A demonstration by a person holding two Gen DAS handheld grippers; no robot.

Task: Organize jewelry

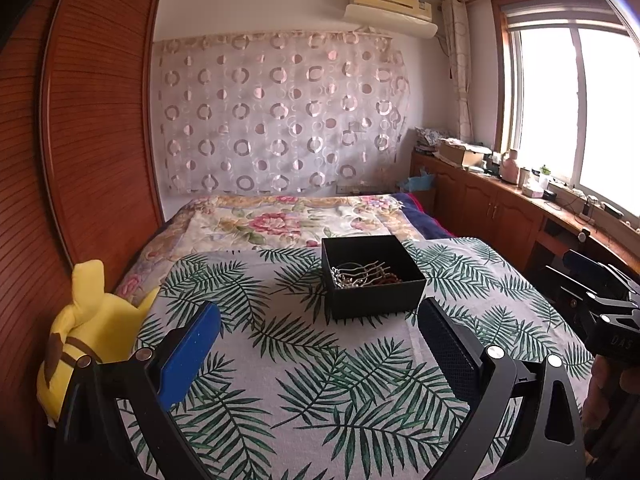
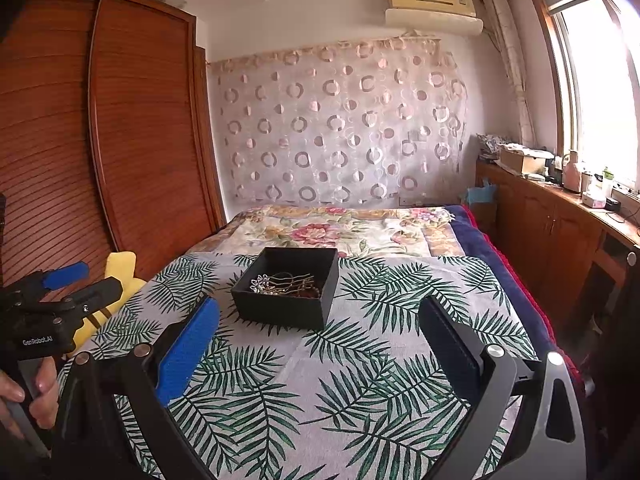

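We hold both grippers, left (image 1: 320,344) and right (image 2: 320,340), spread empty above the palm-leaf-printed cloth (image 1: 304,380); the square black jewelry box (image 1: 372,276) sits open-topped mid-cloth, clear all round.

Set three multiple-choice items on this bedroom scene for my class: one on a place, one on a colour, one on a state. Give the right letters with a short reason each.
1. Where does the black box stand?
A. on the leaf-print cloth
B. on the window counter
C. on the floor

2. What colour is the plush toy at the bed's edge?
A. red
B. yellow
C. white

3. How are the left gripper and the right gripper?
A. both open, empty
B. both shut
C. one holds a hairpin

Key: A, the box sits on the cloth; B, the toy is yellow; A, both sets of fingers stand apart with nothing between.
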